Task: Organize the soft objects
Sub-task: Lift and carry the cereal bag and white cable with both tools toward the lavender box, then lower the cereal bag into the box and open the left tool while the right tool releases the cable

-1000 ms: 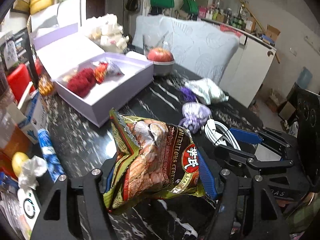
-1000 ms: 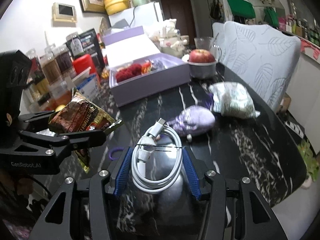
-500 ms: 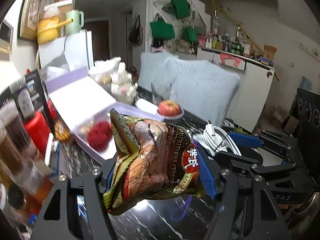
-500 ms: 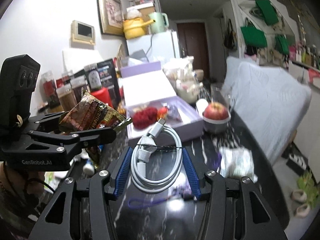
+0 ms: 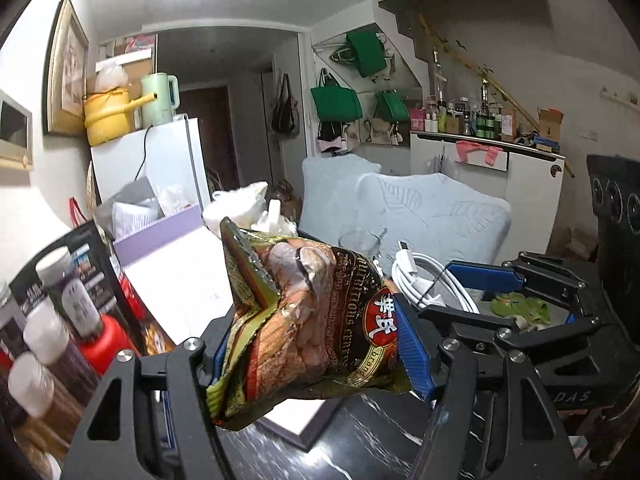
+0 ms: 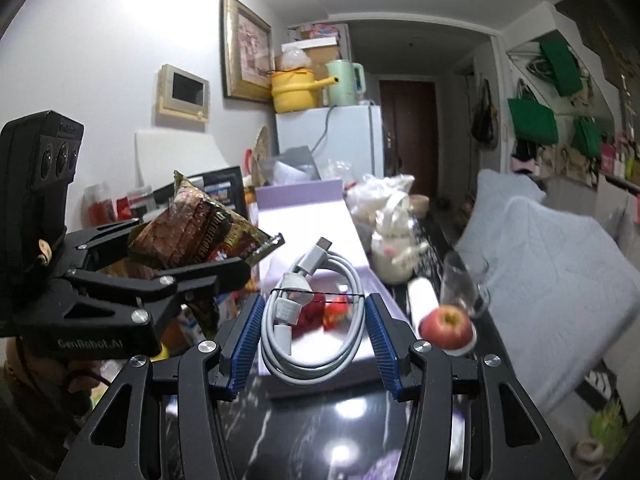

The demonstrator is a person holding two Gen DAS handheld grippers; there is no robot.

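Two grippers carry loads above the dark table (image 6: pixel 352 420): the left gripper (image 5: pixel 310 344) clamps a snack bag (image 5: pixel 308 320), the right gripper (image 6: pixel 312 332) at its 3 o'clock pinches a coiled white cable (image 6: pixel 316 320). Beyond, at 12 o'clock, sits the open lilac box (image 6: pixel 320 376).

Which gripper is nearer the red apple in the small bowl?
Right. The right gripper, clamping the coiled white cable, has the red apple just beside it; the left gripper, holding the snack packet, is farther across.
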